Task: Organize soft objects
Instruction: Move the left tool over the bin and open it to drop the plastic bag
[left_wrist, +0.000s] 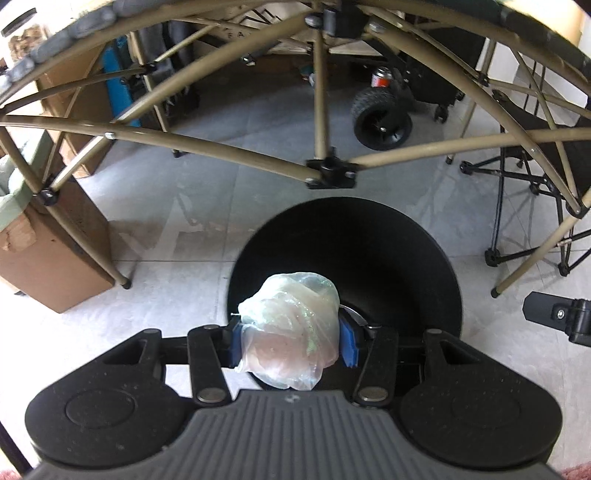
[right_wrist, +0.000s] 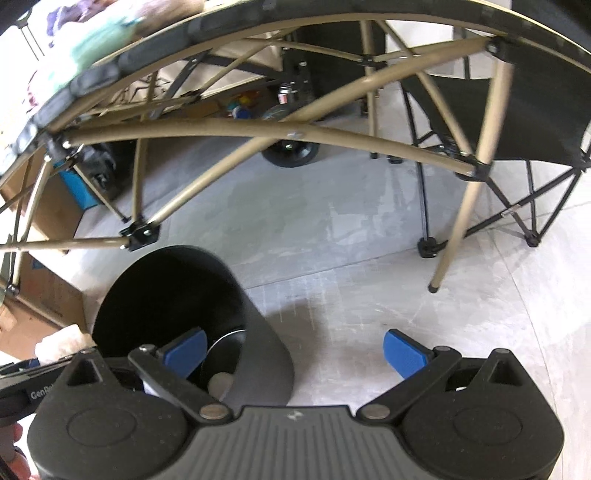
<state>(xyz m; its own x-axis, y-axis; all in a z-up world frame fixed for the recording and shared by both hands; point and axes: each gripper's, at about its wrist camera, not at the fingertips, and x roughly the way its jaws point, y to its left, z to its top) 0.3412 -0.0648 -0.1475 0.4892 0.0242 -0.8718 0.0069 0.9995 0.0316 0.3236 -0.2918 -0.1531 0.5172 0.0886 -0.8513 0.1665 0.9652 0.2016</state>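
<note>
The left gripper (left_wrist: 291, 345) is gripping a crumpled clear plastic bag (left_wrist: 291, 332) between its blue fingers (left_wrist: 349, 347), which are pressing in on both sides of the bundle at a narrow setting. The bag is hanging directly over the open mouth of a black bin (left_wrist: 406, 258) that is standing on the grey floor (left_wrist: 166, 221) beneath a folding table frame (left_wrist: 321, 110).

The right gripper (right_wrist: 293, 354) is carrying nothing; its fingers (right_wrist: 402, 352) are standing wide apart. It is hovering just beside the bin (right_wrist: 162, 295), with one finger over the rim and the other over bare floor.

The step in hand appears to be dropping the bag into the bin. Recommended procedure:

1. Keep the bundle centred over the opening, away from the rim, since light film is likely to catch on an edge and slide outside.
2. Lower the fingers toward the mouth before releasing; a bag this light is prone to drifting during a long fall.
3. Open the fingers fully, as thin plastic tends to cling to the pads. If it is sticking, a small shake should free it.
4. Keep the empty right gripper clear of the opening so the two are not colliding.

The bin's contents are mostly in shadow; a pale object is faintly showing low inside in the right wrist view.
</note>
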